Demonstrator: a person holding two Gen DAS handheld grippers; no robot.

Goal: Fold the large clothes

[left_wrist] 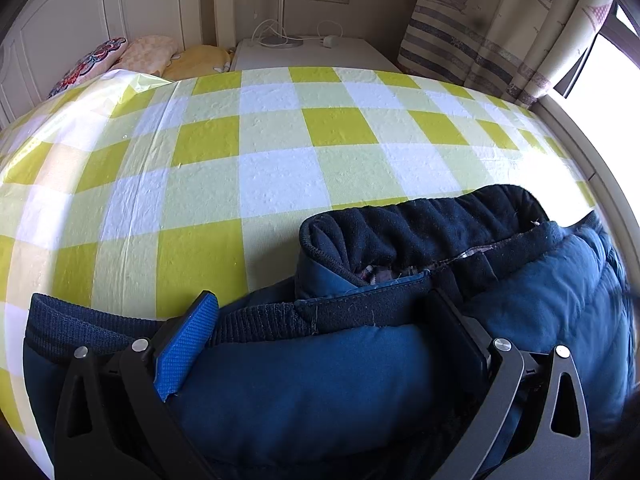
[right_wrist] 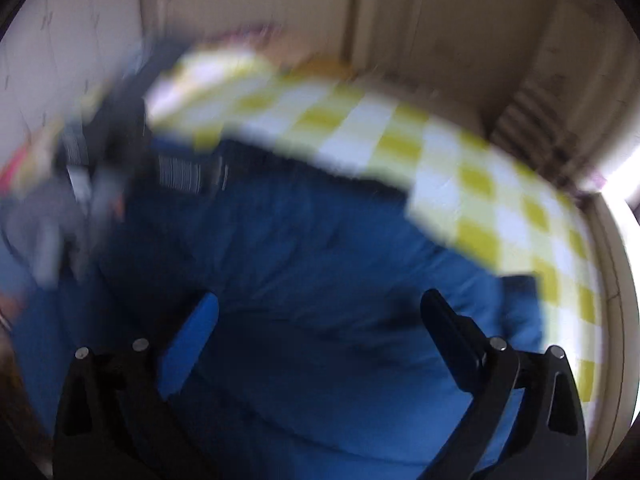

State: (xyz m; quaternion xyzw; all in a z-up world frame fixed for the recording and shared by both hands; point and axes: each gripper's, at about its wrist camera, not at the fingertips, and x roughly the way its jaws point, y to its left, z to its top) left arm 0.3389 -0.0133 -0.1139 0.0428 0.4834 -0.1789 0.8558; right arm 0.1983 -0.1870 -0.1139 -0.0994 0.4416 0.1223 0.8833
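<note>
A dark blue padded jacket (left_wrist: 320,376) lies on the yellow and white checked bed cover (left_wrist: 280,152). Its fleece-lined collar (left_wrist: 420,232) faces up at the right and a ribbed knit hem (left_wrist: 100,320) runs along the left. My left gripper (left_wrist: 320,304) is open, its fingers wide apart over the jacket's edge, the padded cloth bulging between them. The right wrist view is heavily blurred. My right gripper (right_wrist: 320,304) is open above the jacket (right_wrist: 312,260), with nothing gripped. The checked cover (right_wrist: 460,184) shows behind it.
A white bedside cabinet (left_wrist: 312,54) with a lamp base and cables stands beyond the bed's far edge. Pillows (left_wrist: 132,58) lie at the far left by the headboard. A patterned curtain (left_wrist: 500,28) and a bright window are at the right.
</note>
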